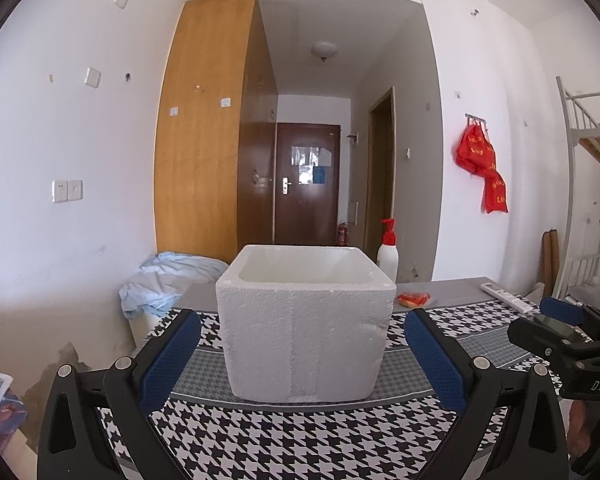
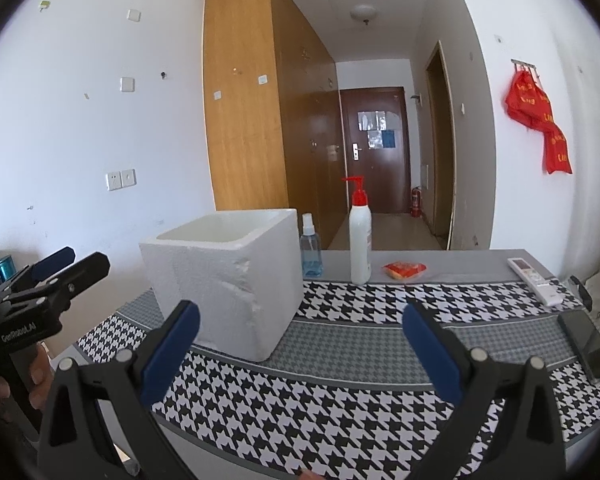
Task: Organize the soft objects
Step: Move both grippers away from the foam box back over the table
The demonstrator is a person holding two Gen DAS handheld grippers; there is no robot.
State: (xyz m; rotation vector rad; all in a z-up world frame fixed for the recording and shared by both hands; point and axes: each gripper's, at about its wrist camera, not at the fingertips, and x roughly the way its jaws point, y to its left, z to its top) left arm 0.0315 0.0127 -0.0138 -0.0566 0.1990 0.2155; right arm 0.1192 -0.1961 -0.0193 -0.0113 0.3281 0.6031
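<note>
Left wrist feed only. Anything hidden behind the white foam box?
Observer: Yes. A small clear spray bottle of blue liquid stands behind the white foam box, just left of the white pump bottle with the red top.
Operator: I see a white remote at far right. Anything past it?
Observer: A black phone lies flat on the black-and-white houndstooth cloth, nearer to the right gripper than the white remote control is.

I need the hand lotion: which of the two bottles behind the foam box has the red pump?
The taller opaque white bottle has the red pump; the shorter clear spray bottle beside it holds blue liquid.
</note>
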